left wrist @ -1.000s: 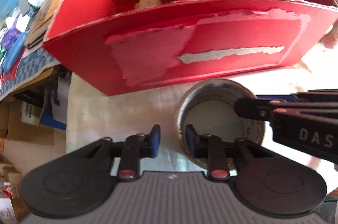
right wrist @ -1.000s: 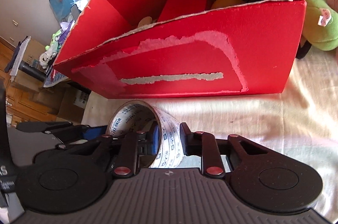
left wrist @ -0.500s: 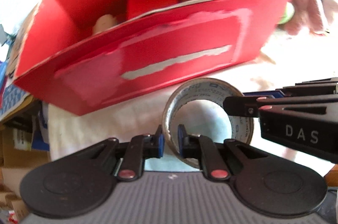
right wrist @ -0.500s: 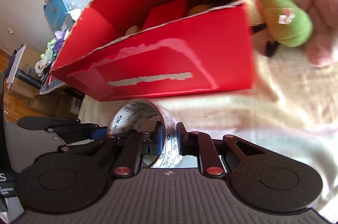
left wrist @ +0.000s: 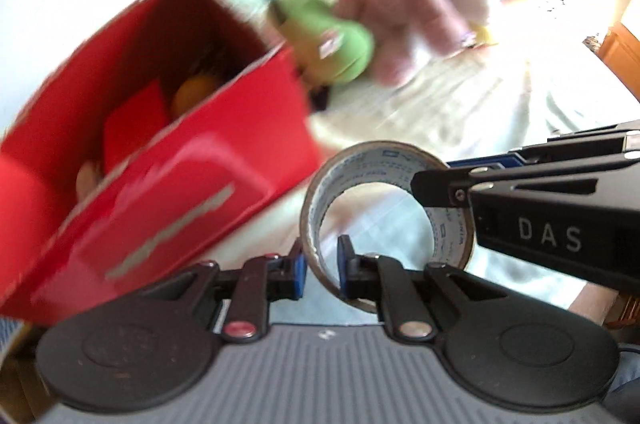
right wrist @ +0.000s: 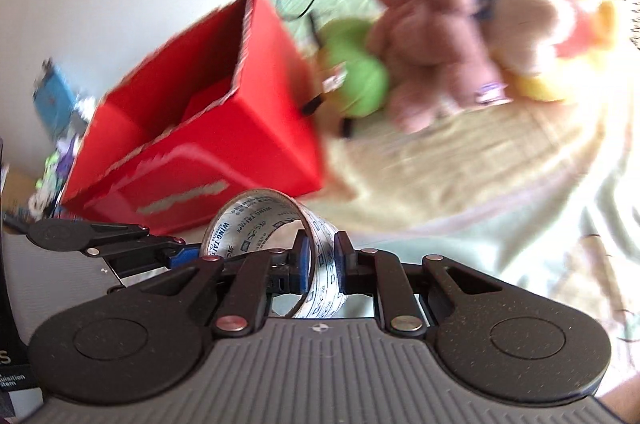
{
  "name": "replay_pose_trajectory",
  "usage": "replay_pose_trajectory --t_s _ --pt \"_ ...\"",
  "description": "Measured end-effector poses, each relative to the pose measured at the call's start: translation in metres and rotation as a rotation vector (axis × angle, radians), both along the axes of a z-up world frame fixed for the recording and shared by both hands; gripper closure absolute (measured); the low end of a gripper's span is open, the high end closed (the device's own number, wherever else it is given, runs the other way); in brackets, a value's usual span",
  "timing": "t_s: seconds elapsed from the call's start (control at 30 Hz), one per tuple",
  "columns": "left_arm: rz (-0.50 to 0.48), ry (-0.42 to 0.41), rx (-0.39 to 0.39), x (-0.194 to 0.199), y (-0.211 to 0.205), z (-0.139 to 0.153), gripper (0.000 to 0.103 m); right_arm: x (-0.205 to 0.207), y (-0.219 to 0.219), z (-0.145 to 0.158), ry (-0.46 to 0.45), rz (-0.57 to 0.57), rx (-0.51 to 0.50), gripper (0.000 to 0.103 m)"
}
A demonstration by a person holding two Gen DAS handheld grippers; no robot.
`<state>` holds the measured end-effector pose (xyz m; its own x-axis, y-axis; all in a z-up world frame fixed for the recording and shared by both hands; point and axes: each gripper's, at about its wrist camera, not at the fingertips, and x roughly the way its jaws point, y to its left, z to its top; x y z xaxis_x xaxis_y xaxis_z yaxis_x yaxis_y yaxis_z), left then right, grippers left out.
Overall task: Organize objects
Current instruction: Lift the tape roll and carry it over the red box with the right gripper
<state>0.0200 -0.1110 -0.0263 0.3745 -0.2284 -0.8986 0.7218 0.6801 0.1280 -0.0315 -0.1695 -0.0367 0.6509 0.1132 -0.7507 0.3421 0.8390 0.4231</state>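
Beside the red box (left wrist: 168, 184), both grippers pinch one tape roll (left wrist: 384, 160): the left gripper (left wrist: 322, 264) and right gripper (right wrist: 320, 256) each clamp its wall. Inside the box lie an orange ball (left wrist: 196, 92) and a red block (left wrist: 136, 124).

Both wrist views look forward, low and close over pale bedding. Shared ahead: tape roll (left wrist: 384, 216) (right wrist: 276, 248) nearest, red box (left wrist: 160, 160) (right wrist: 208, 136) ahead-left, plush toys (left wrist: 400, 12) (right wrist: 432, 40) beyond. Each view catches the other gripper.
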Motion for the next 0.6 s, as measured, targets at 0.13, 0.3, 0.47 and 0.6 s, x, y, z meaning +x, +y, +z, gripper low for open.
replay_pose_trajectory --t_s 0.13,0.3,0.47,0.6 --pt "-0.06 -0.031 -0.024 -0.006 -0.016 0.014 0.092 -0.015 -0.013 0.013 -0.044 -0.06 -0.02 0.088" --pt "-0.095 -0.09 -0.061 -0.008 -0.026 0.039 0.092 -0.023 -0.018 0.033 -0.121 -0.114 -0.048 0.088" --pt "-0.094 -0.169 -0.113 -0.003 -0.026 0.068 0.092 -0.026 -0.025 0.055 -0.225 -0.137 -0.069 0.088" --pt "-0.076 -0.215 -0.158 0.005 -0.019 0.088 0.092 -0.018 -0.023 0.071 -0.297 -0.141 -0.084 0.088"
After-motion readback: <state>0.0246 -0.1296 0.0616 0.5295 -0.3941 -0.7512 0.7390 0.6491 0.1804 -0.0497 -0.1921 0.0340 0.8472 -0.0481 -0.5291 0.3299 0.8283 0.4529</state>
